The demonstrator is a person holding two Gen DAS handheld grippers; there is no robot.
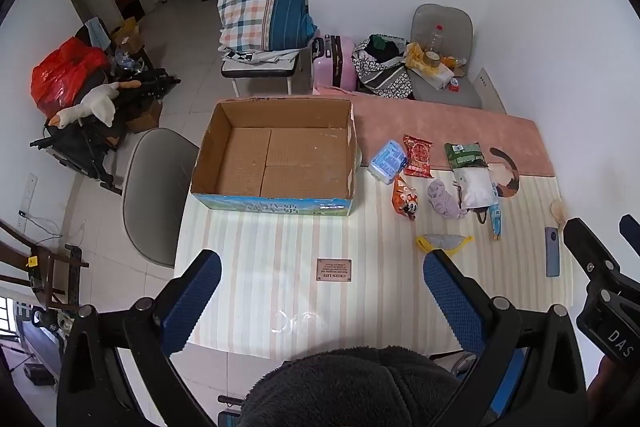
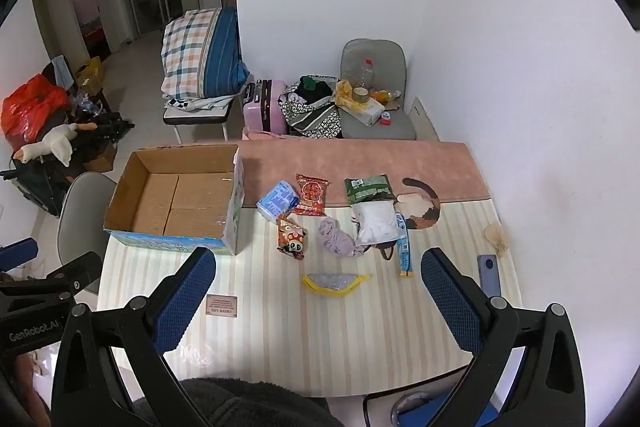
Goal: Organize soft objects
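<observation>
An empty cardboard box [image 1: 276, 155] [image 2: 176, 201] stands at the table's left. To its right lie soft items: a blue tissue pack [image 1: 386, 161] [image 2: 277, 199], a red snack bag [image 1: 417, 155] [image 2: 311, 195], a green bag [image 1: 464, 155] [image 2: 369, 188], a white bag [image 1: 476, 189] [image 2: 378, 223], a panda snack bag [image 1: 405, 197] [image 2: 291, 237], a purple cloth [image 1: 443, 199] [image 2: 337, 237] and a yellow-rimmed pouch [image 1: 442, 242] [image 2: 334, 283]. My left gripper [image 1: 322, 301] and right gripper [image 2: 318, 301] are both open and empty, held above the table's near edge.
A phone [image 1: 553, 251] [image 2: 490, 275] lies at the table's right edge near the wall. A blue sachet [image 2: 405, 253] lies beside the white bag. A grey chair [image 1: 158, 195] stands left of the table. More chairs, a pink suitcase [image 1: 334, 63] and clutter are behind.
</observation>
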